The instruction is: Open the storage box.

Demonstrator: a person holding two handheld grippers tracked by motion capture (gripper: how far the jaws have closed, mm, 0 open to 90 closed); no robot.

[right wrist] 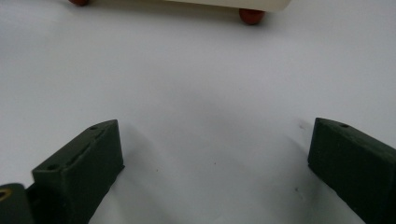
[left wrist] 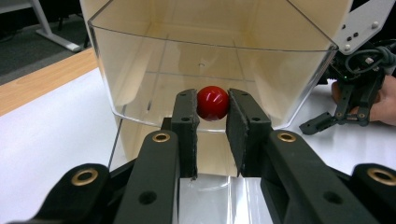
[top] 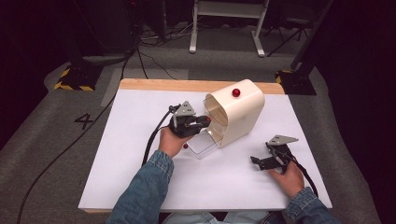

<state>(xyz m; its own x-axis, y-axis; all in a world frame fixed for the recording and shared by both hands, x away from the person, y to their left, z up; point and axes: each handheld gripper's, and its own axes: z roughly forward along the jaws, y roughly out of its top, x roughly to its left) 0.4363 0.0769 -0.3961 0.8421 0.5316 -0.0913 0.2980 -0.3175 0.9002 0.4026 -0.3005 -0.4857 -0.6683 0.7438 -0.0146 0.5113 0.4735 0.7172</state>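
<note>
Red ball (left wrist: pixel 212 103) pinched in left gripper (left wrist: pixel 212 109) at clear drawer (left wrist: pixel 140 79) in its own view, right gripper (right wrist: pixel 215 163) wide over white table (right wrist: pixel 196 79)

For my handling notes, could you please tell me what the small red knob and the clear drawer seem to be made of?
Small red knob: glossy, probably lacquered wood or hard plastic, judging by its sharp highlights. Clear drawer: transparent plastic, likely acrylic, since the cream interior shows through.
</note>
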